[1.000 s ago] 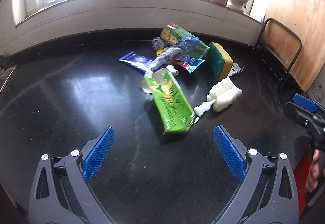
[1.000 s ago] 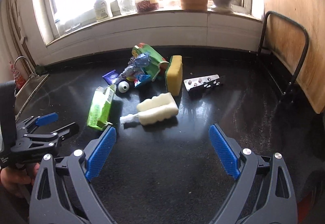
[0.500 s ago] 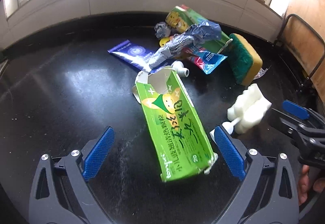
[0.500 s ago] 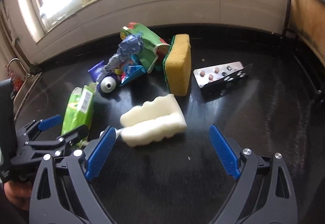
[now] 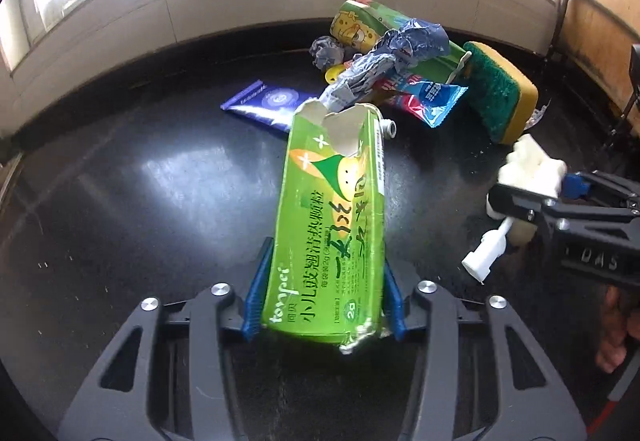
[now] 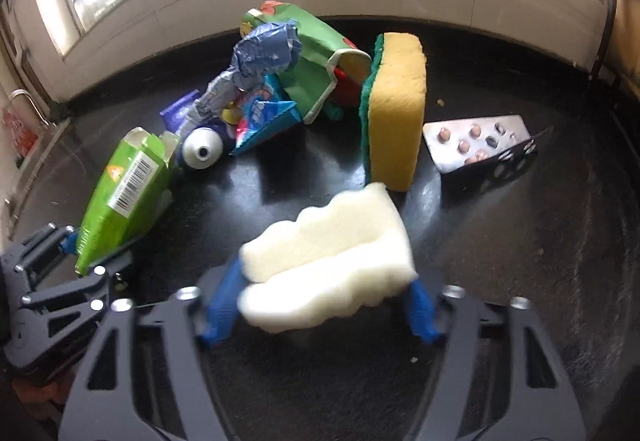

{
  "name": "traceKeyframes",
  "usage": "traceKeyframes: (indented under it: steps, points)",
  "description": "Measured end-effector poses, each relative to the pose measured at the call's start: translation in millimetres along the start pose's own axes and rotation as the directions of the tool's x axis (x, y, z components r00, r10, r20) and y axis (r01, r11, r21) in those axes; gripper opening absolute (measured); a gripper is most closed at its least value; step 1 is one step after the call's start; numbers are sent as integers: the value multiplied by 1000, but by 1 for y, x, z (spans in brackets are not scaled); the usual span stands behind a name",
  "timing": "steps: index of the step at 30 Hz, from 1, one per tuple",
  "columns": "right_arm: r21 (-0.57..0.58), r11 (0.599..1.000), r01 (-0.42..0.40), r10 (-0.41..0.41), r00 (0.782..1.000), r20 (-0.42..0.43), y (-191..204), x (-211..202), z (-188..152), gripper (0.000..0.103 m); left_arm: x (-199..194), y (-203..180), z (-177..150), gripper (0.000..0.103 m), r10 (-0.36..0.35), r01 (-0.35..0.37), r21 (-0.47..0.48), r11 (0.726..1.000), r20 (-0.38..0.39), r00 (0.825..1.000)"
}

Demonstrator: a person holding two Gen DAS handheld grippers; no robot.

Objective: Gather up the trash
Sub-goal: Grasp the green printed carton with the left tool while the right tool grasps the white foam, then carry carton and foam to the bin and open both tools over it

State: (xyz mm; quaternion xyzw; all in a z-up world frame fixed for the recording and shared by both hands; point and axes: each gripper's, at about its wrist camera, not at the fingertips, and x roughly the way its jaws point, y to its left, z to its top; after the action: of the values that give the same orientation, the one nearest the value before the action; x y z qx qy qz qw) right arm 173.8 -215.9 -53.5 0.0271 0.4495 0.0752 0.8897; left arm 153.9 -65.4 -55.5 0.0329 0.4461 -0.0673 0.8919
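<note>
My left gripper (image 5: 324, 293) is shut on a torn green medicine box (image 5: 332, 229), its blue pads pressing both long sides; the box also shows in the right wrist view (image 6: 120, 201). My right gripper (image 6: 320, 309) is shut on a white foam sponge head (image 6: 324, 261), which also shows in the left wrist view (image 5: 532, 173) with its white plastic stub (image 5: 486, 257). Behind lies a trash pile: a crumpled blue wrapper (image 6: 260, 57), a green snack pack (image 6: 316, 61), a blue-red sachet (image 6: 264, 117), a toothpaste tube (image 5: 268, 105) and a pill blister (image 6: 476, 141).
A yellow and green sponge (image 6: 396, 101) stands on edge on the black counter (image 6: 540, 241). A white tiled wall and window sill run along the back. A black metal rack (image 5: 592, 25) stands at the right; a sink edge (image 6: 24, 97) at the far left.
Both grippers moved forward and closed: the left onto the green box, the right onto the white foam sponge head. Both were open and empty before.
</note>
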Motion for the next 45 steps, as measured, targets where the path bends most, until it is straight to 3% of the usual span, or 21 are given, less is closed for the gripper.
traceKeyframes:
  steps: [4,11,19,23,29,34,36,38,41,45]
  points:
    - [0,1000,4,-4,1000,29,0,-22,-1,47,-11,3,-6,43,-3,3,-8,1000,6,1000]
    - [-7,1000,-21,22,996,86,5,-79,-11,47,-56,7,-22,43,-8,8,11,1000,30,1000]
    - [-15,999,-53,54,994,94,23,-99,-17,47,-94,24,-44,43,-22,22,4,1000,50,998]
    - [-45,994,-96,100,991,89,52,-100,-19,47,-122,49,-61,44,0,2,-27,1000,76,997]
    - [-143,966,-215,225,972,61,132,-97,-23,47,-171,111,-102,44,81,-67,-131,989,101,992]
    - [-268,898,-350,361,933,-10,235,-86,-39,47,-219,180,-162,44,195,-163,-277,947,91,976]
    - [-324,848,-418,422,904,-61,286,-83,-52,47,-235,205,-189,44,239,-205,-327,923,69,968]
    - [-370,807,-460,458,883,-99,325,-82,-65,47,-253,233,-221,44,294,-258,-382,887,39,955]
    - [-436,717,-545,519,834,-190,396,-75,-96,47,-274,269,-269,44,365,-330,-454,828,-13,931]
    - [-500,615,-609,547,787,-285,465,-69,-135,47,-288,302,-323,44,410,-388,-523,759,-80,909]
